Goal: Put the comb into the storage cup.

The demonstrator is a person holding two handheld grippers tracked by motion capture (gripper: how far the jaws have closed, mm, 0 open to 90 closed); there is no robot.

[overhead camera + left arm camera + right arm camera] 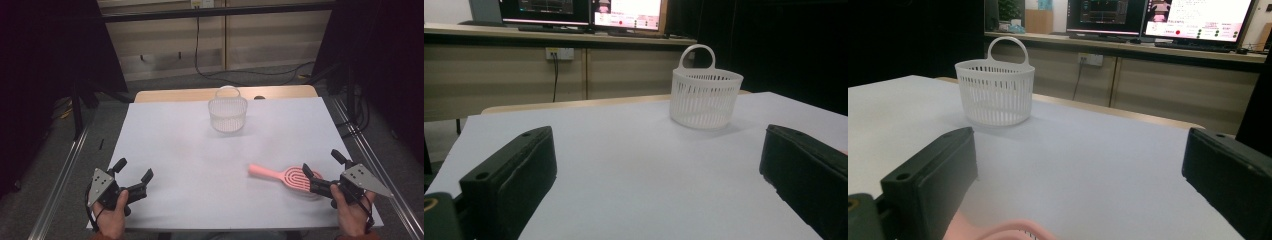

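A white slotted basket (228,114) with a loop handle stands upright at the far middle of the white table (175,150); it also appears as the basket (705,95) ahead of the left jaws and the basket (995,89) ahead of the right jaws. A pink hairbrush (285,176) lies flat at the near right, handle pointing left. My right gripper (323,164) is open, its jaws spread just over the brush head, whose pink edge (1013,230) shows low between them. My left gripper (134,168) is open at the near left, nothing between its jaws.
Beyond the table's far edge a wooden strip (190,94), a cabinet wall with a socket (559,53) and monitors (1158,15) stand. Metal rails (65,175) run along both sides of the table. Cables (240,75) lie on the floor behind.
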